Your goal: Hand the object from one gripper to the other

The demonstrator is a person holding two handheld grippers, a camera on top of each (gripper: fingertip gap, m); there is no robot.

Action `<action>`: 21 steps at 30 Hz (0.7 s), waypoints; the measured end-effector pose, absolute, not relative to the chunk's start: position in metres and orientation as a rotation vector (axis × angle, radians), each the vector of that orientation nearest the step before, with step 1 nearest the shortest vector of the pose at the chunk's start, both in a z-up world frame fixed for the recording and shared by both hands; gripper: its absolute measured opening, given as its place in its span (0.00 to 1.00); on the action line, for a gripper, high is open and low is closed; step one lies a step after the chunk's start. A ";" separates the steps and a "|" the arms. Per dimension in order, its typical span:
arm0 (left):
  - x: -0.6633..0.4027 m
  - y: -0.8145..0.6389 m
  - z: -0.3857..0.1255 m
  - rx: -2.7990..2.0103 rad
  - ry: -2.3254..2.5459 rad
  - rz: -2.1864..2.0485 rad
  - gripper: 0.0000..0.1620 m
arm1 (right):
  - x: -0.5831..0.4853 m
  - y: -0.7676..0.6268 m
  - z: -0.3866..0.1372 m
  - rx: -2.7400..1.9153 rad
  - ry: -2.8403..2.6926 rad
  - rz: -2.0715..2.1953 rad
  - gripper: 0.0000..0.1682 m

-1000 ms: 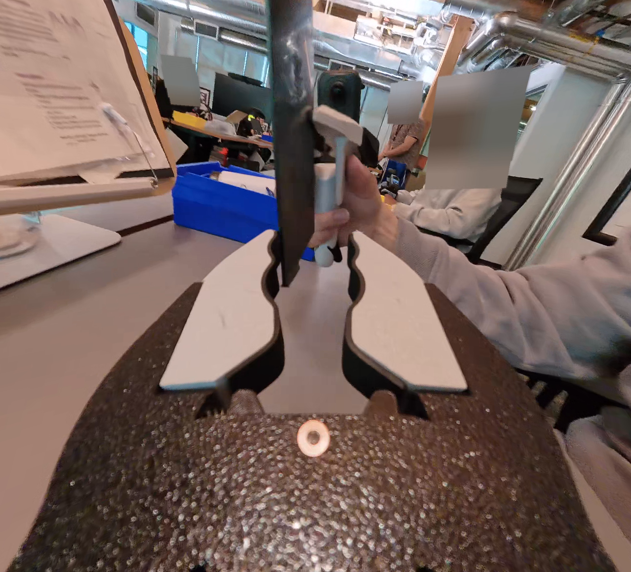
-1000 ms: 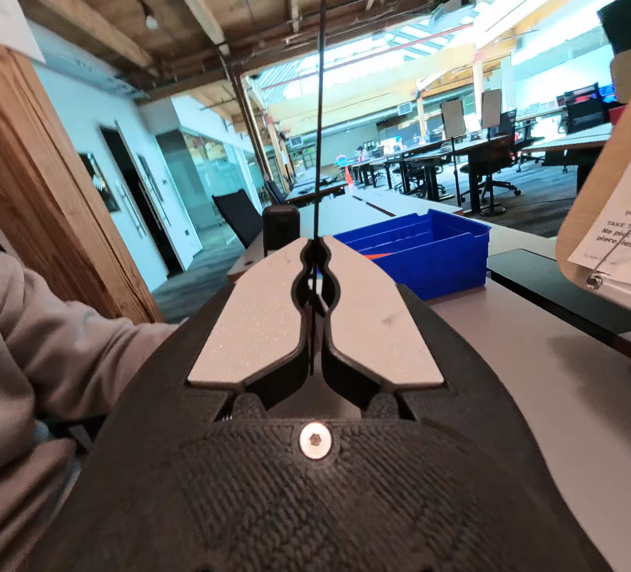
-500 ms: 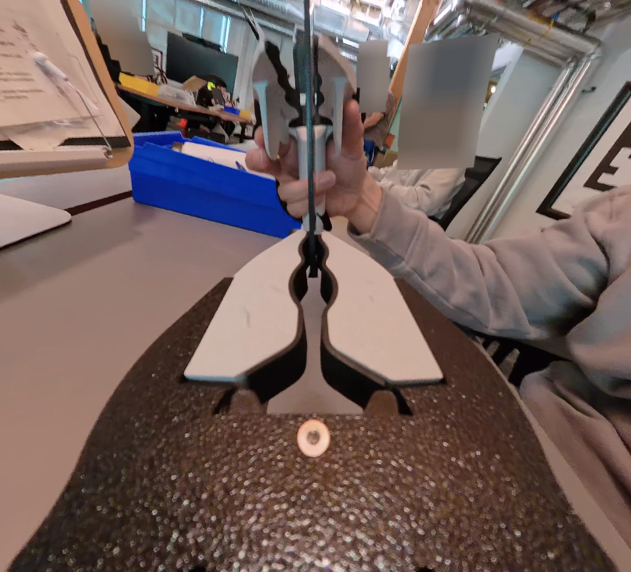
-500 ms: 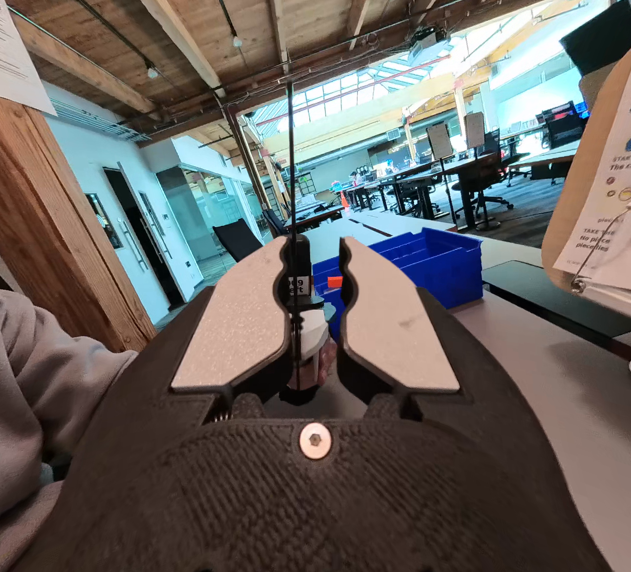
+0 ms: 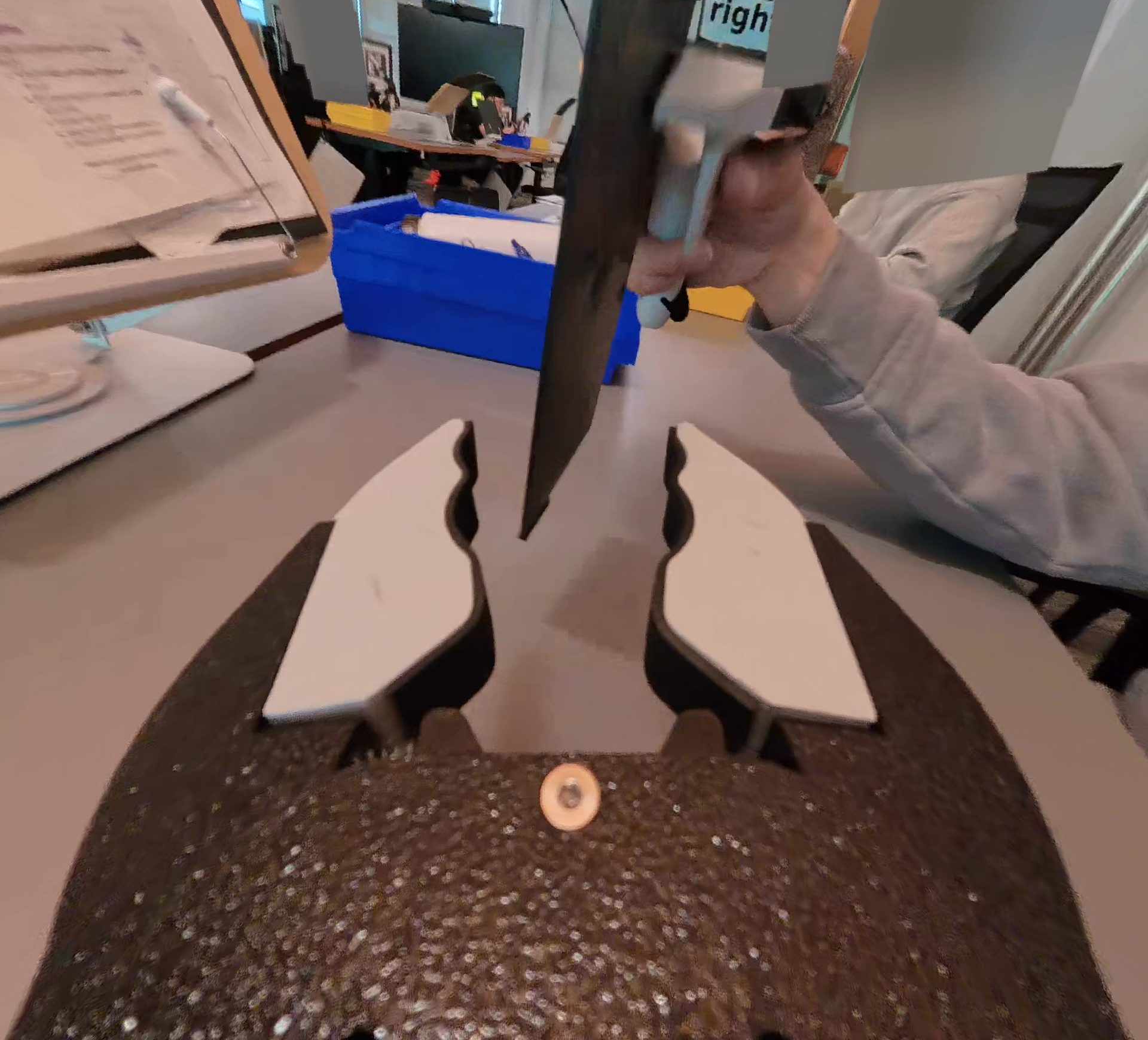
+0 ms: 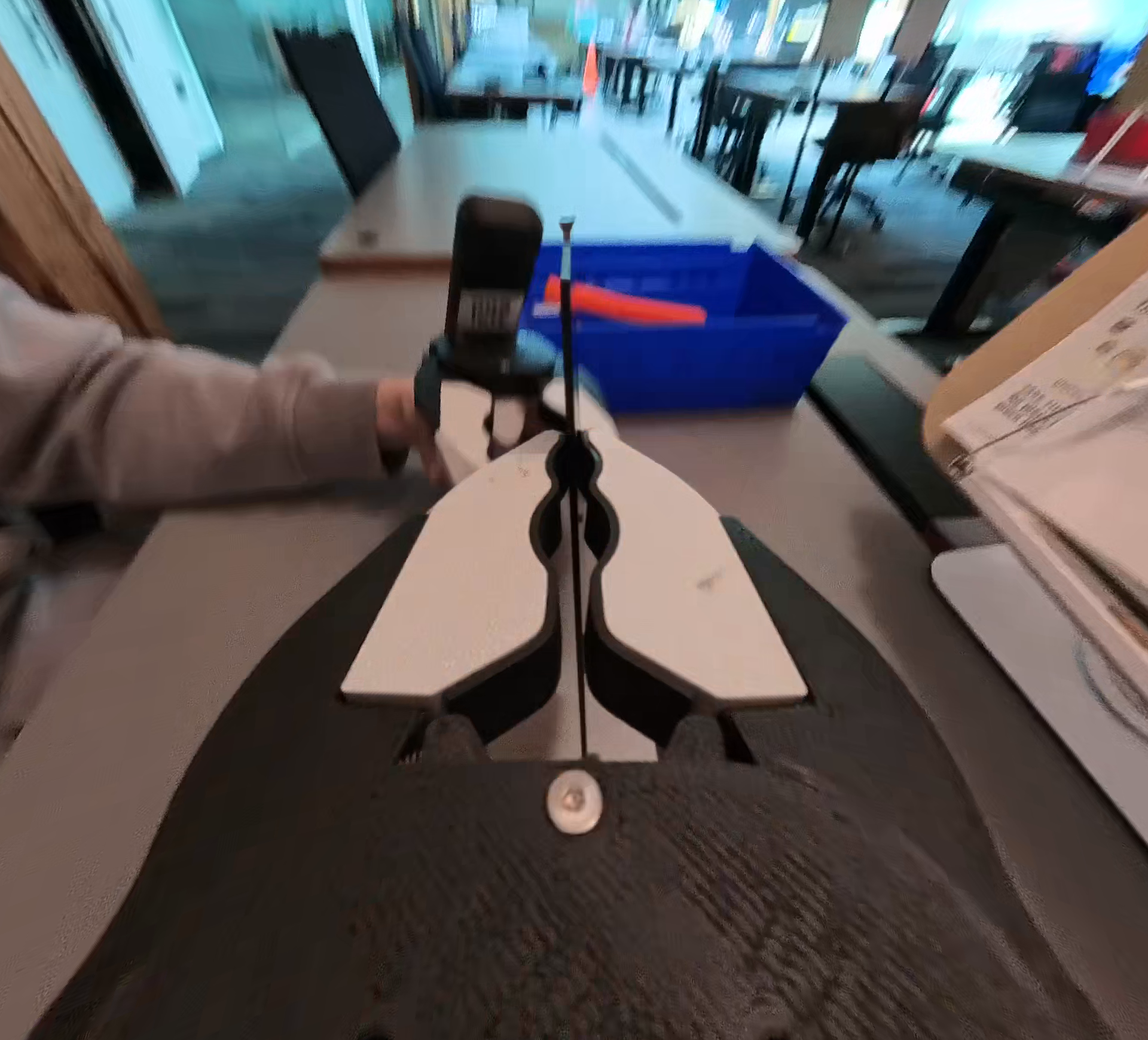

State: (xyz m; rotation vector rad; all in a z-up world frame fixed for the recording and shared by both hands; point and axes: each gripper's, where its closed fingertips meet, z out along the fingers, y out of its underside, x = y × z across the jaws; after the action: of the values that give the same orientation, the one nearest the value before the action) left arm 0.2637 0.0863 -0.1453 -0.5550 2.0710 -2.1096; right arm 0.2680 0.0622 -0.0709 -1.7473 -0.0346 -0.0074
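The object is a thin, flat black strip [image 5: 596, 265]. It hangs upright, and its lower tip sits between my left gripper's fingertips without touching them. My left gripper [image 5: 570, 429] is open and empty, low over the grey table [image 5: 310, 451]. My right gripper [image 6: 574, 439] is shut on the strip [image 6: 566, 327], which shows edge-on as a thin line running up from between the jaws. In the left wrist view the right gripper [image 5: 696, 128] holds the strip from the upper right. In the right wrist view the left gripper [image 6: 509, 414] sits just beyond and left of the strip.
A blue bin [image 5: 460, 290] stands on the table behind the strip; the right wrist view shows it [image 6: 714, 339] with an orange item [image 6: 627, 305] inside. A wooden document stand with papers [image 5: 124, 110] on a white base [image 5: 124, 383] is at the left. A hand in a grey sleeve [image 5: 932, 389] crosses at the right. Tip to tip, the grippers are about 8 cm apart.
Half a second ago my left gripper was shut on the strip and my right was open around it. Now the right is shut on the strip and the left has opened.
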 end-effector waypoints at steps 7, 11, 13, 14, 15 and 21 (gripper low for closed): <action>0.243 0.087 -0.104 -0.313 1.826 -2.247 0.16 | 0.247 0.077 -0.094 -1.839 -0.043 0.220 0.01; 0.237 0.091 -0.100 -0.278 1.847 -2.336 0.01 | 0.240 0.082 -0.093 -1.810 -0.080 0.242 0.01; 0.238 0.096 -0.090 -0.310 1.769 -2.396 0.01 | 0.241 0.082 -0.098 -1.823 -0.104 0.190 0.06; 0.239 0.102 -0.080 -0.326 1.682 -2.463 0.01 | 0.241 0.081 -0.104 -1.858 -0.118 0.167 0.13; 0.238 0.110 -0.070 -0.334 1.595 -2.540 0.00 | 0.240 0.080 -0.111 -1.899 -0.136 0.150 0.15; 0.241 0.148 -0.045 -0.379 1.239 -2.748 0.01 | 0.241 0.091 -0.114 -1.903 -0.146 0.152 0.02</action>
State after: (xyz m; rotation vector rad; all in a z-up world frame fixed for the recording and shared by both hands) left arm 0.2407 0.1476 -0.0449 -0.3790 1.2387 -2.7477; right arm 0.2409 0.0910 -0.1144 -1.9028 -0.1457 0.1523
